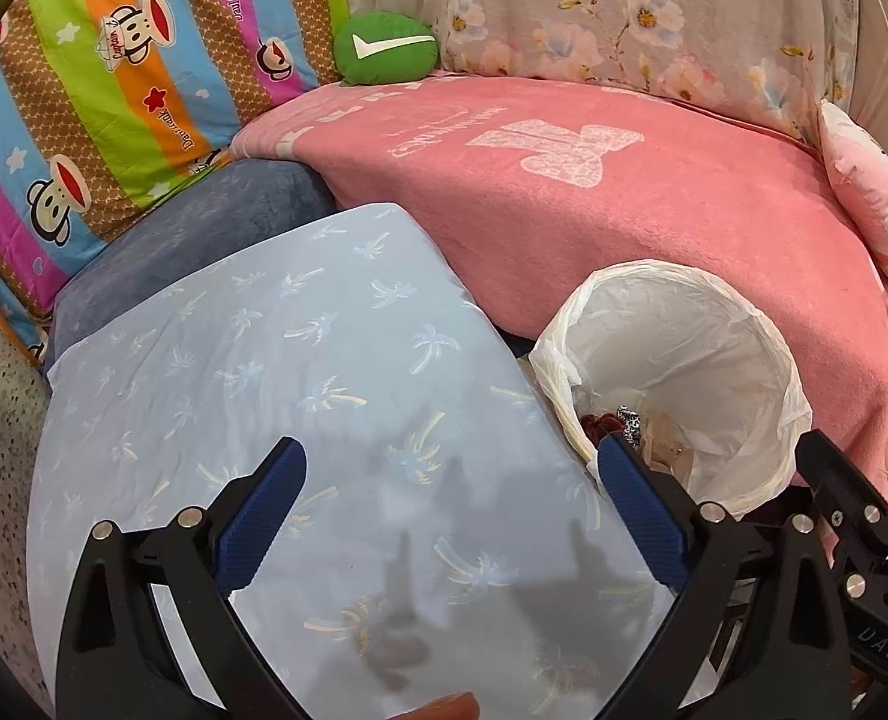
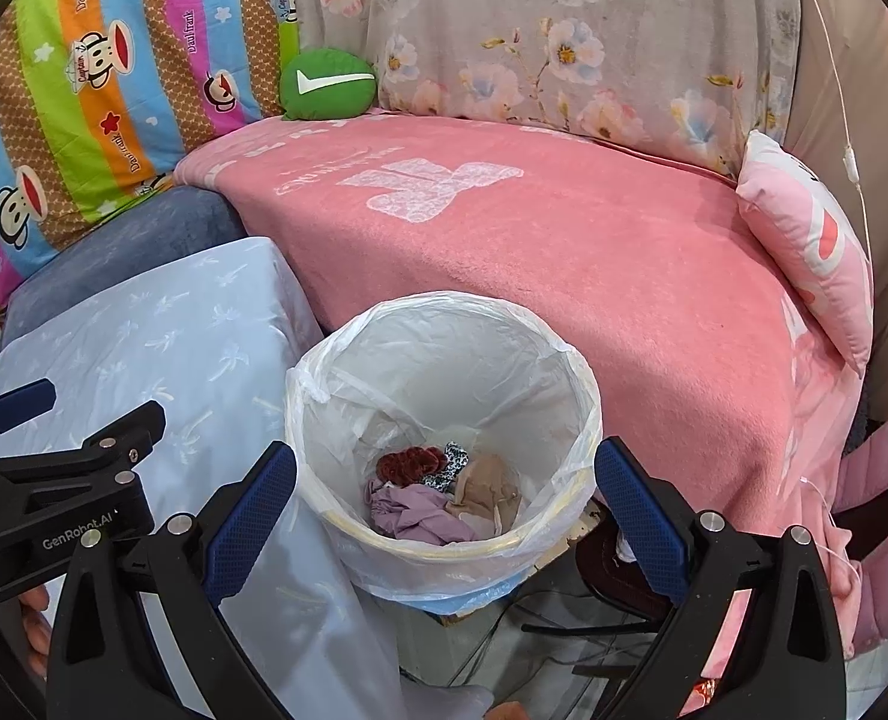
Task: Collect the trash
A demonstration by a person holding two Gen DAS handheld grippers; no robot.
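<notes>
A: Both tongs are gaping wide, nothing held. Left tongs (image 1: 450,510) are hovering over the blue cloth (image 1: 276,372), right tongs (image 2: 444,510) are hanging above the bin (image 2: 444,408).

B: Trash?

A: Already sitting in the bin bottom: purple rag (image 2: 411,513), red scrunchie (image 2: 408,462), tan scrap (image 2: 486,486). I'm not seeing any loose trash on the cloth or the pink blanket (image 2: 564,276).

B: Risks?

A: The liner (image 2: 318,384) is sagging loose over the rim. A finger dipping in is likely snagging it and dragging the bag out. The bin is looking perched by the cloth edge, so a sideways knock may be tipping it. The two tongs are also running near each other, so a clash is possible.
</notes>
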